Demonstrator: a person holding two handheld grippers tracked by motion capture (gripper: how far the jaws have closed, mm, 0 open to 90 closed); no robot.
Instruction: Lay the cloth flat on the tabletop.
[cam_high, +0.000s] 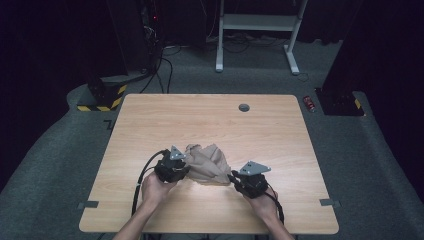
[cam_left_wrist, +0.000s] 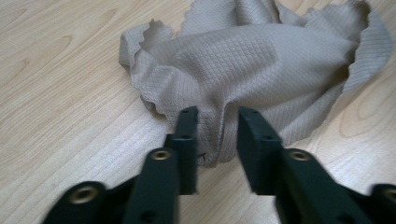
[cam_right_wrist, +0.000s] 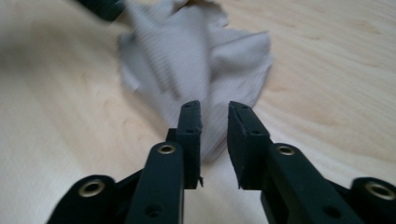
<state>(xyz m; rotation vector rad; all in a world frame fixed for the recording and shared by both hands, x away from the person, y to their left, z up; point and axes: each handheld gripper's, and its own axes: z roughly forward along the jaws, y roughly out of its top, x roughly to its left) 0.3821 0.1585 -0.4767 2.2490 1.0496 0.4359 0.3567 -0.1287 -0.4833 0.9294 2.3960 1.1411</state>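
Observation:
A crumpled beige cloth (cam_high: 207, 162) lies in a heap on the wooden table (cam_high: 210, 115), toward the near side. My left gripper (cam_high: 186, 169) is at the cloth's left edge and my right gripper (cam_high: 233, 176) at its right edge. In the left gripper view the jaws (cam_left_wrist: 217, 116) stand apart, and a hanging fold of the cloth (cam_left_wrist: 243, 60) sits loosely in the gap. In the right gripper view the jaws (cam_right_wrist: 214, 109) are also parted, with the cloth's near edge (cam_right_wrist: 201, 56) just beyond them. Neither pair of pads presses on the fabric.
A grey cable hole (cam_high: 244, 107) sits near the table's far edge. Grey tape tabs (cam_high: 88, 204) mark the near corners. On the floor beyond are a white desk frame (cam_high: 257, 22), a red can (cam_high: 309, 103) and a yellow-black striped base (cam_high: 102, 97).

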